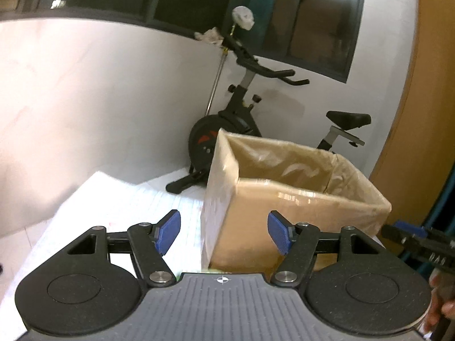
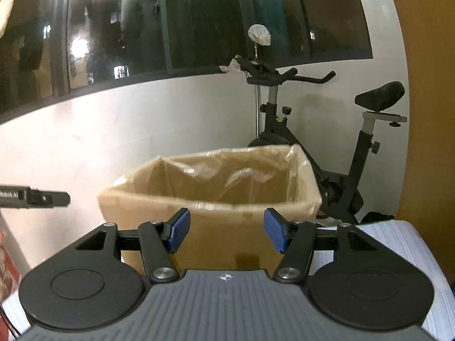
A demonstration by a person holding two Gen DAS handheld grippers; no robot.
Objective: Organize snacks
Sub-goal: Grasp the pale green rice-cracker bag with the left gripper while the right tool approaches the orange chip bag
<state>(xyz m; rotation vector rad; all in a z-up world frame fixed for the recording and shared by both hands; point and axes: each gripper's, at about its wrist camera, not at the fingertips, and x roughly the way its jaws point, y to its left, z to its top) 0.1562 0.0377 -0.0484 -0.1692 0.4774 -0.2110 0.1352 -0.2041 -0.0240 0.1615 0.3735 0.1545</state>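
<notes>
A cardboard box (image 1: 284, 207) lined with clear plastic stands on the white table (image 1: 119, 207). My left gripper (image 1: 224, 231) is open and empty, just in front of the box's near left corner. The box also shows in the right wrist view (image 2: 216, 221). My right gripper (image 2: 226, 231) is open and empty, in front of the box's near wall. The inside of the box is hidden below its rim. No snack is plainly in view, only a red blur at the left edge (image 2: 5, 270).
An exercise bike (image 1: 236, 125) stands on the floor behind the box against the white wall; it also shows in the right wrist view (image 2: 341, 170). A dark window runs above. The right gripper's tip (image 1: 412, 236) shows at the right, the left one's (image 2: 34, 199) at the left.
</notes>
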